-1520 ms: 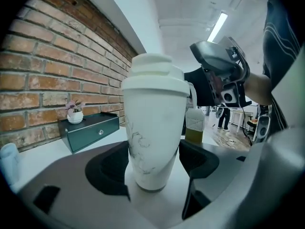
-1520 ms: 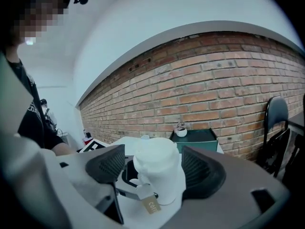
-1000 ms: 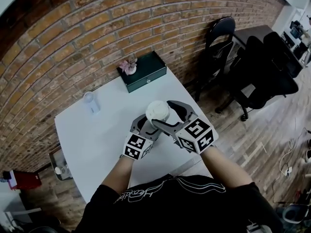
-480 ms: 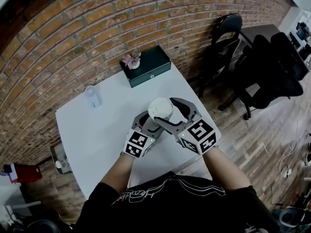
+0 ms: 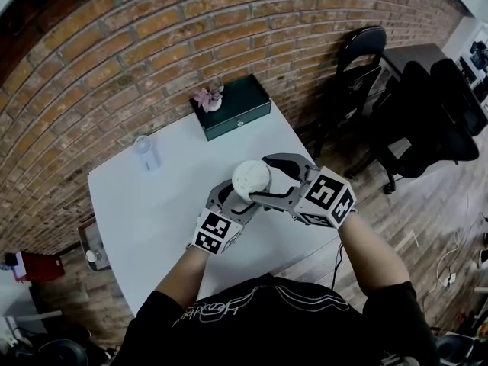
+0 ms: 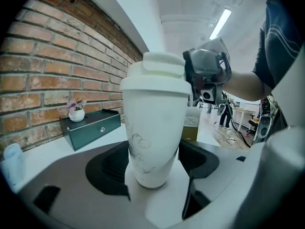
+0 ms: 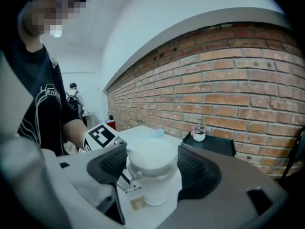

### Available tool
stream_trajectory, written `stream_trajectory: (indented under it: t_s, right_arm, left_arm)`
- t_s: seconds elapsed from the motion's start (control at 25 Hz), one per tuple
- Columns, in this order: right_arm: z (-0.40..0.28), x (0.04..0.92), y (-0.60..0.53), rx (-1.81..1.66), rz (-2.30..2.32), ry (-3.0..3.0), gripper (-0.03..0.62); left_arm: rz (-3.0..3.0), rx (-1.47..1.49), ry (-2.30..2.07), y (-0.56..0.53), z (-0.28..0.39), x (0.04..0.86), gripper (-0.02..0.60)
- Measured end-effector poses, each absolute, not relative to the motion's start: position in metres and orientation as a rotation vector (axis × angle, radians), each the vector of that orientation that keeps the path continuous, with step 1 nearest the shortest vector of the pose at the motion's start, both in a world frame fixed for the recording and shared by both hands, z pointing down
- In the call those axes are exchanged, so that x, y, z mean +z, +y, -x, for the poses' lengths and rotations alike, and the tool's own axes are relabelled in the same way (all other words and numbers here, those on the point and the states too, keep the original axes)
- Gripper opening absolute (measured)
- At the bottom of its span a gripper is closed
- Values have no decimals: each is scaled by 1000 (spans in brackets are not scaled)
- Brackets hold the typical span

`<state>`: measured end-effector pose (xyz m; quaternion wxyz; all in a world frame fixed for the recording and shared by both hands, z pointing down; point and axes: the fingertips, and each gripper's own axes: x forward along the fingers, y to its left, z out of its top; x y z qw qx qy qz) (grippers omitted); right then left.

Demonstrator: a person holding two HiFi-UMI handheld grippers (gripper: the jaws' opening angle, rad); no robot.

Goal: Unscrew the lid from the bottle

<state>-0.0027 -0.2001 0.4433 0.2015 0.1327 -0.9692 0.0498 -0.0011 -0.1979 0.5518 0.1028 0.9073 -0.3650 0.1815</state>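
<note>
With my left tool (image 5: 233, 198) pinching the bottle (image 6: 152, 137) upright at the desk's (image 5: 152, 204) near side, my right tool (image 5: 259, 179), clamped on the lid (image 7: 151, 156), has rolled since a second ago, so unscrewing is probably under way.

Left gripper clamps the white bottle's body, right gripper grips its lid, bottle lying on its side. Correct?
No: the bottle stands upright, as the left gripper view shows. The left gripper does clamp its body and the right gripper grips the lid.
</note>
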Motion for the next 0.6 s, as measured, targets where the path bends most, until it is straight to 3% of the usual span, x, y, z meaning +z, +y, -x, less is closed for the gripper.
stream_trajectory:
  t_s: [0.6]
  right_arm:
    - [3,447,-201,-45,271,-2596,313]
  left_arm:
    - [-2659,581,-1061,-196,1,553,347]
